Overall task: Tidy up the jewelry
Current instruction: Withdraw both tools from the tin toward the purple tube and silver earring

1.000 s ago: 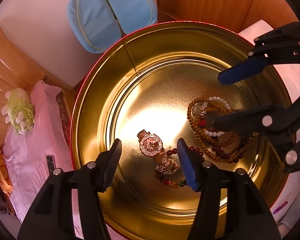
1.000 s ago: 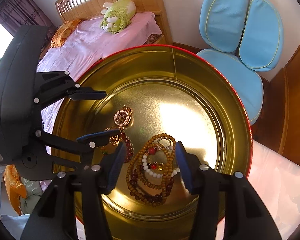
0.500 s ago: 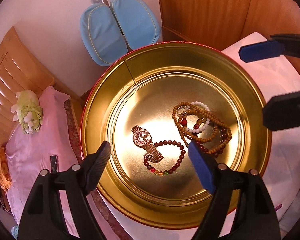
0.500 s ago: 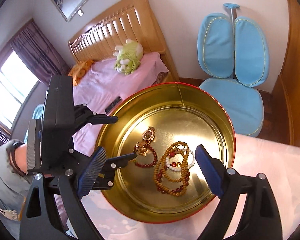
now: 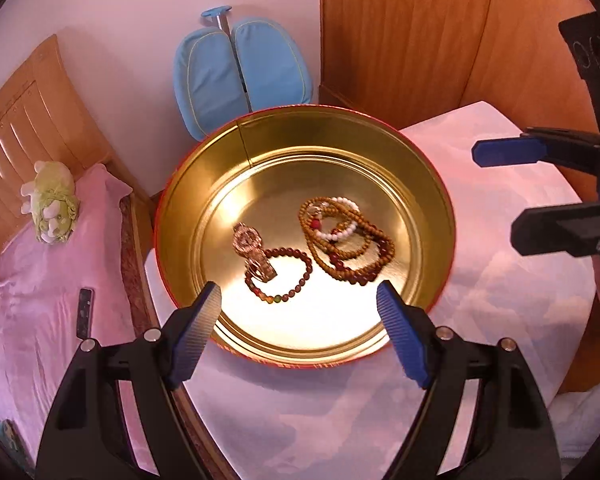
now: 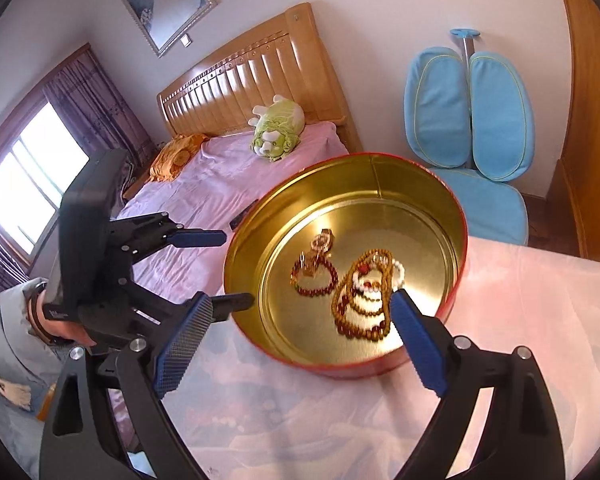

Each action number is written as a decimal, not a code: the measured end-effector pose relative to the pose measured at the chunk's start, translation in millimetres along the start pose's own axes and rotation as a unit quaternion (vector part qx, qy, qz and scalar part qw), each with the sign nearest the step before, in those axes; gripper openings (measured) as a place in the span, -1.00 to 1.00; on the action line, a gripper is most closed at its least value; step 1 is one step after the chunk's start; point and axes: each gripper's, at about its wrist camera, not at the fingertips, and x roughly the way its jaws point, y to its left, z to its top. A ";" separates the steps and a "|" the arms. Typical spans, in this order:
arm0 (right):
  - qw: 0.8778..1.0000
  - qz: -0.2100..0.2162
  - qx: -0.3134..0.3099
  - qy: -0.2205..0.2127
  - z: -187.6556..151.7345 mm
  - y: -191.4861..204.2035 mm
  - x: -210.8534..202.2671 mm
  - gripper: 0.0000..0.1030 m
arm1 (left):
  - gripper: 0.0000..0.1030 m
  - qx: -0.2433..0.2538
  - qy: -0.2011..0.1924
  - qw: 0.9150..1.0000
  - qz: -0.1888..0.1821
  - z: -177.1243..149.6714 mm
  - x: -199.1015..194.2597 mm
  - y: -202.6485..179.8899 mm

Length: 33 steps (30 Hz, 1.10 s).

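The jewelry lies gathered in the round gold tin (image 5: 180,216), which is seen at the centre of the left wrist view on a pale, cloud-patterned cloth (image 5: 340,420). Nearest the lens, at the lower edge of that frame, the left gripper (image 5: 298,306) is held spread wide with nothing between its blue pads, poised outside the near rim of the tin. In the right wrist view the right gripper (image 6: 302,320) is likewise seen released and empty at the bottom of the frame, above the near rim.

Inside the tin, a watch (image 5: 252,250) is found left of centre with a dark red bead bracelet (image 5: 296,280) touching it; to the right a heap of brown wooden beads (image 5: 348,256) is piled with a white bead bracelet (image 5: 344,220) lying in it. No piece is seen on the cloth outside the tin.

The collecting can thus be judged largely or wholly done. No lid is in view, so whether closing remains cannot be told; the strands are tangled together, and sorting them may be left.

Beyond the tin, a bed with pink sheets (image 5: 40,300) is seen at the left, a green plush toy (image 5: 54,202) on it, and a blue chair (image 5: 240,72) stands by the wall at the top.
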 end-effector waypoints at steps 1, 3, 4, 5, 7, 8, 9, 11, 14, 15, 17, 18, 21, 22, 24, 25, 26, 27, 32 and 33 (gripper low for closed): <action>1.000 -0.002 -0.004 0.001 -7.8 3.0 -2.5 0.78 | 0.51 -0.004 -0.002 1.000 -0.009 -7.2 -3.5 -2.2; 1.000 -0.007 -0.013 0.008 -21.9 8.8 -4.4 0.78 | 0.51 -0.010 -0.003 1.000 -0.027 -24.7 -9.9 -8.2; 1.000 -0.009 -0.017 0.012 -28.9 10.4 -5.0 0.78 | 0.51 -0.010 0.000 0.999 -0.032 -33.8 -11.6 -11.8; 1.000 -0.011 -0.020 0.017 -36.1 12.5 -5.3 0.78 | 0.51 -0.010 0.004 0.999 -0.033 -42.6 -12.8 -15.8; 0.999 -0.009 -0.020 0.023 -49.4 16.8 -6.8 0.78 | 0.51 -0.009 0.009 0.999 -0.029 -57.4 -14.4 -22.8; 0.999 -0.008 -0.018 0.026 -57.4 18.5 -7.3 0.78 | 0.51 -0.010 0.009 0.999 -0.029 -65.0 -15.7 -28.8; 0.999 -0.008 -0.018 0.029 -65.5 20.9 -7.7 0.78 | 0.51 -0.011 0.009 0.999 -0.032 -73.7 -16.9 -34.2; 0.999 -0.005 -0.019 0.035 -79.2 23.9 -7.5 0.78 | 0.51 -0.012 0.013 0.999 -0.043 -89.2 -18.3 -43.2; 0.998 -0.009 -0.034 0.055 -103.1 32.7 -6.3 0.78 | 0.51 0.008 0.034 0.998 -0.052 -109.5 -16.7 -61.6; 0.997 -0.011 -0.041 0.063 -110.8 35.6 -5.8 0.78 | 0.51 0.022 0.043 0.997 -0.054 -117.4 -15.0 -69.8; 0.995 -0.018 -0.058 0.076 -126.3 43.8 -5.2 0.78 | 0.51 0.047 0.060 0.995 -0.058 -133.2 -12.0 -82.6; 0.994 -0.022 -0.066 0.084 -133.5 47.2 -4.6 0.78 | 0.51 0.061 0.067 0.994 -0.056 -141.3 -10.7 -90.0; 0.991 -0.027 -0.081 0.103 -154.1 52.9 -0.9 0.78 | 0.52 0.080 0.083 0.992 -0.050 -159.1 -7.2 -105.0; 0.990 -0.028 -0.085 0.109 -160.6 53.8 0.4 0.78 | 0.51 0.080 0.089 0.992 -0.050 -164.7 -5.9 -108.4; 0.989 -0.032 -0.089 0.117 -173.6 55.4 1.3 0.78 | 0.51 0.070 0.095 0.992 -0.050 -173.8 -4.2 -112.0; 0.988 -0.033 -0.091 0.120 -180.0 57.2 1.8 0.78 | 0.51 0.063 0.097 0.992 -0.052 -177.6 -3.6 -111.8; 0.988 -0.033 -0.093 0.122 -184.7 57.6 1.9 0.77 | 0.51 0.054 0.097 0.992 -0.055 -181.0 -3.5 -112.1; 0.987 -0.035 -0.095 0.124 -189.5 58.6 1.3 0.77 | 0.51 0.047 0.098 0.992 -0.057 -184.6 -3.2 -112.7; 0.983 -0.055 -0.113 0.134 -208.6 62.7 6.0 0.77 | 0.52 0.037 0.096 0.994 -0.040 -200.9 -2.3 -121.7; 0.983 -0.058 -0.115 0.133 -211.9 63.2 7.0 0.73 | 0.51 0.035 0.094 0.994 -0.035 -202.2 -1.8 -123.0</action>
